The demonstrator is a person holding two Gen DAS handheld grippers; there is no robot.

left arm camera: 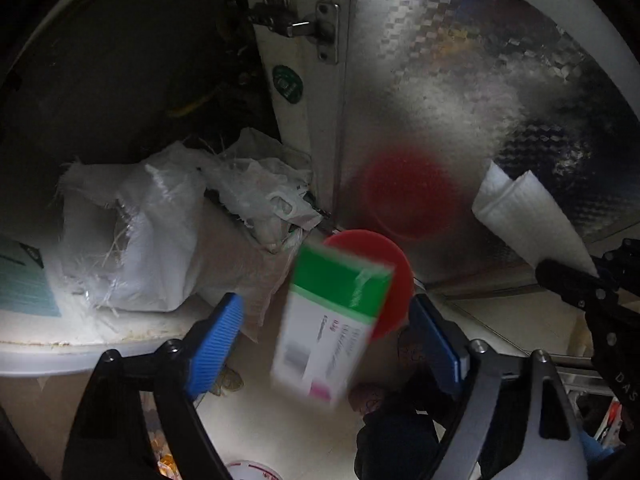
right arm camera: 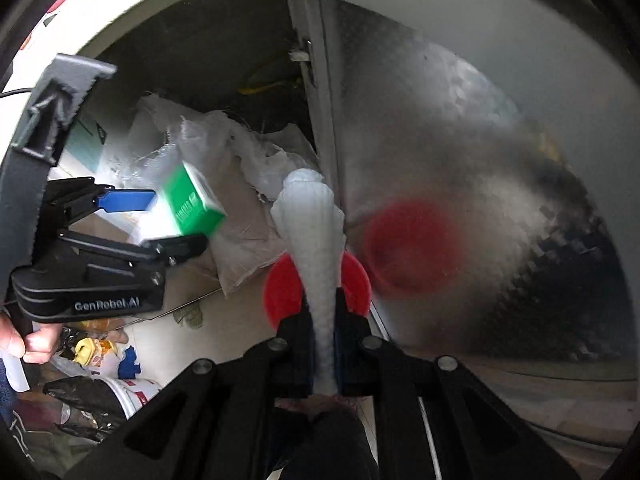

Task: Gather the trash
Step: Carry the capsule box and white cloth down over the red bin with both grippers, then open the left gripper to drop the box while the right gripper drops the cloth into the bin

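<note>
A green and white carton (left arm camera: 332, 320) is blurred and hangs free in the air between the fingers of my left gripper (left arm camera: 328, 340), which is open; neither blue pad (left arm camera: 216, 344) touches it. It also shows in the right wrist view (right arm camera: 192, 200) beside the left gripper (right arm camera: 160, 220). My right gripper (right arm camera: 324, 344) is shut on a folded white paper towel (right arm camera: 312, 232), which sticks up from the jaws; it shows at the right of the left wrist view (left arm camera: 524, 216). Below lies a trash bin with a black bag (right arm camera: 84, 400) and wrappers.
A red round lid (left arm camera: 384, 264) lies on the floor by a shiny metal cabinet door (left arm camera: 460, 100). White woven sacks (left arm camera: 152, 232) fill the open cabinet's shelf (left arm camera: 60, 344). A hinge (left arm camera: 296, 24) sits on the cabinet frame.
</note>
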